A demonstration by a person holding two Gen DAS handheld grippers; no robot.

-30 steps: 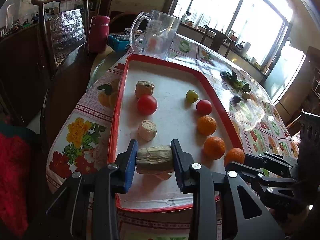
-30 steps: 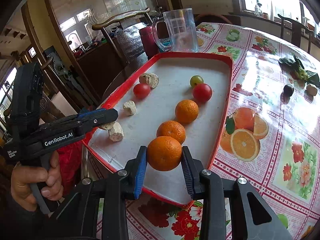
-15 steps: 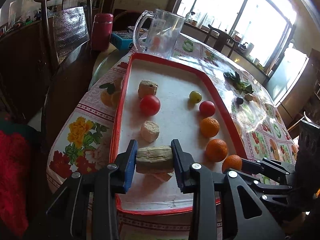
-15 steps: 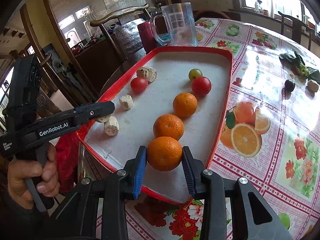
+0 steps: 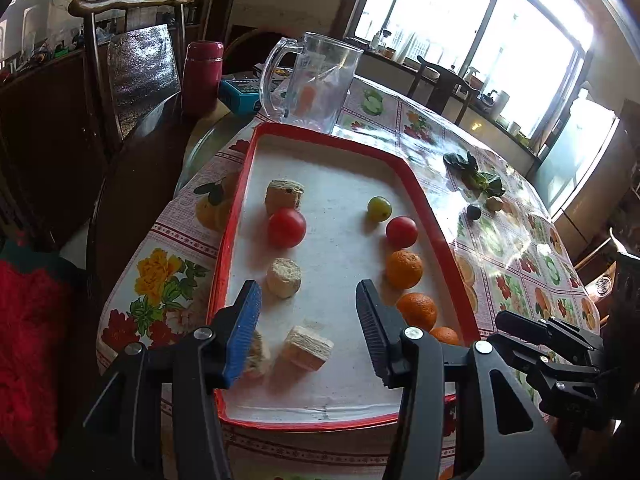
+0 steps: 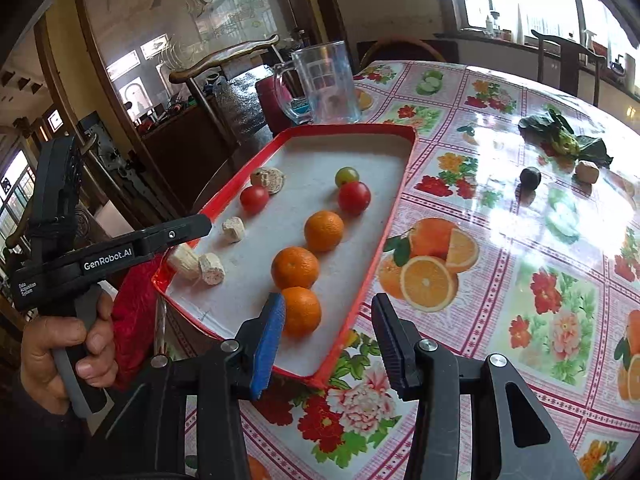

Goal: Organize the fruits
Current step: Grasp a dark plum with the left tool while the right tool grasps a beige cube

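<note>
A red-rimmed white tray (image 5: pixel 436 208) (image 6: pixel 400 196) holds two rows. On its left side lie beige chunks and a tomato (image 5: pixel 287 227). On its right side lie a green grape (image 5: pixel 379 208), a tomato and three oranges. My left gripper (image 5: pixel 306 300) is over the tray's near end with its jaws opening. A beige chunk (image 5: pixel 308 348) lies free on the tray below the gap. My right gripper (image 6: pixel 328 308) also has its jaws opening. The nearest orange (image 6: pixel 302 310) rests on the tray beside the blue pad, not pressed.
A glass pitcher (image 5: pixel 316 84) and a red flask (image 5: pixel 202 76) stand beyond the tray's far end, with a wooden chair (image 5: pixel 132 64) behind. Leaves (image 6: pixel 560 140), a dark fruit (image 6: pixel 530 178) and a beige piece (image 6: pixel 587 172) lie on the floral tablecloth to the right. A hand (image 6: pixel 68 344) holds the left gripper.
Both grippers have opened. The left one let go of the beige chunk, which now lies on the tray. The right one let go of the orange and drew back to the right.
</note>
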